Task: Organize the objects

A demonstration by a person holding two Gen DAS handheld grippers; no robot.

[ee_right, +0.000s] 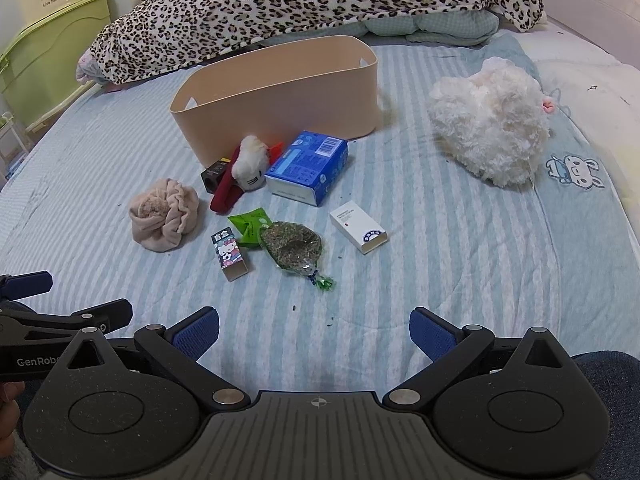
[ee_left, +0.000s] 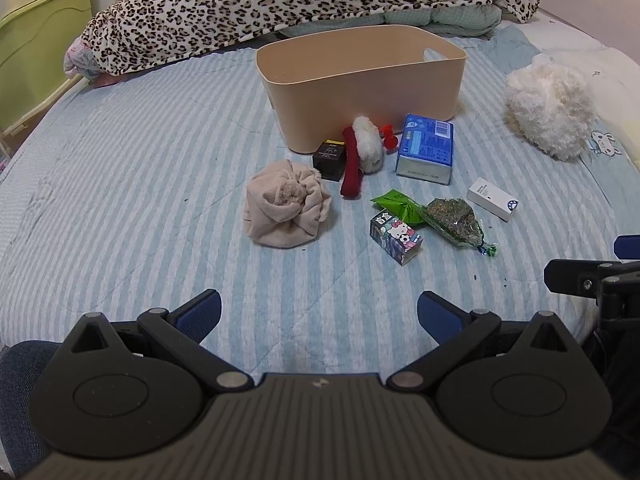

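A beige plastic bin [ee_left: 360, 92] [ee_right: 280, 100] stands on the striped bed. In front of it lie a blue box [ee_left: 426, 150] [ee_right: 308, 168], a small black box [ee_left: 329, 159] [ee_right: 214, 176], a red and white plush sock [ee_left: 360, 156] [ee_right: 240, 178], a rolled beige cloth [ee_left: 284, 210] [ee_right: 164, 216], a cartoon-printed box [ee_left: 395, 237] [ee_right: 231, 256], a green packet [ee_left: 394, 206] [ee_right: 250, 226], a bag of dried herbs [ee_left: 454, 222] [ee_right: 294, 250] and a white box [ee_left: 493, 199] [ee_right: 358, 230]. My left gripper [ee_left: 319, 316] and right gripper [ee_right: 314, 330] hover open and empty near the bed's front, well short of the items.
A fluffy white plush [ee_left: 550, 108] [ee_right: 492, 124] lies to the right. A leopard-print blanket [ee_left: 300, 4] [ee_right: 312, 4] is heaped behind the bin. A green cabinet [ee_left: 36, 60] [ee_right: 44, 52] stands at the left. The right gripper's finger [ee_left: 580, 280] shows at the left view's right edge.
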